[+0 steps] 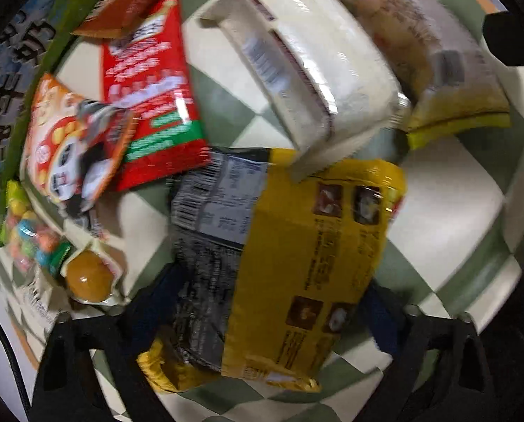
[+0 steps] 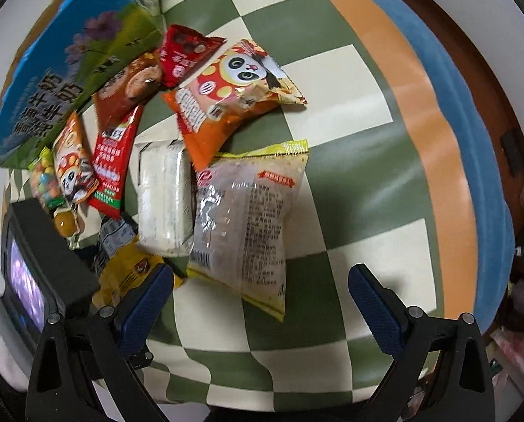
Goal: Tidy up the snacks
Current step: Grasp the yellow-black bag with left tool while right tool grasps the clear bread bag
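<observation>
So the left hand-held gripper has its jaws clamped on a yellow-and-black snack pack, back side up with the barcode showing – it fills the lower middle of the left wrist view, which is pretty motion-blurred. The pack sits over the green-and-cream checkered cloth that covers the desk.

The rest of the snacks are bunched together just past it. A white wrapped pack lies right beyond the yellow one, its edge overlapping the yellow pack's top. To the right of that is a clear bag with yellow edges, and an orange panda bag rests partly on top of both. On the left there's a red packet, a smaller panda bag, a bag of colourful candies and a little round brown sweet in a wrapper. Behind them all a blue-and-green milk carton box lies along the cloth's edge.

The right hand-held gripper is spread wide open with nothing in it – hovering over bare cloth, just near the clear bag's corner.
</observation>
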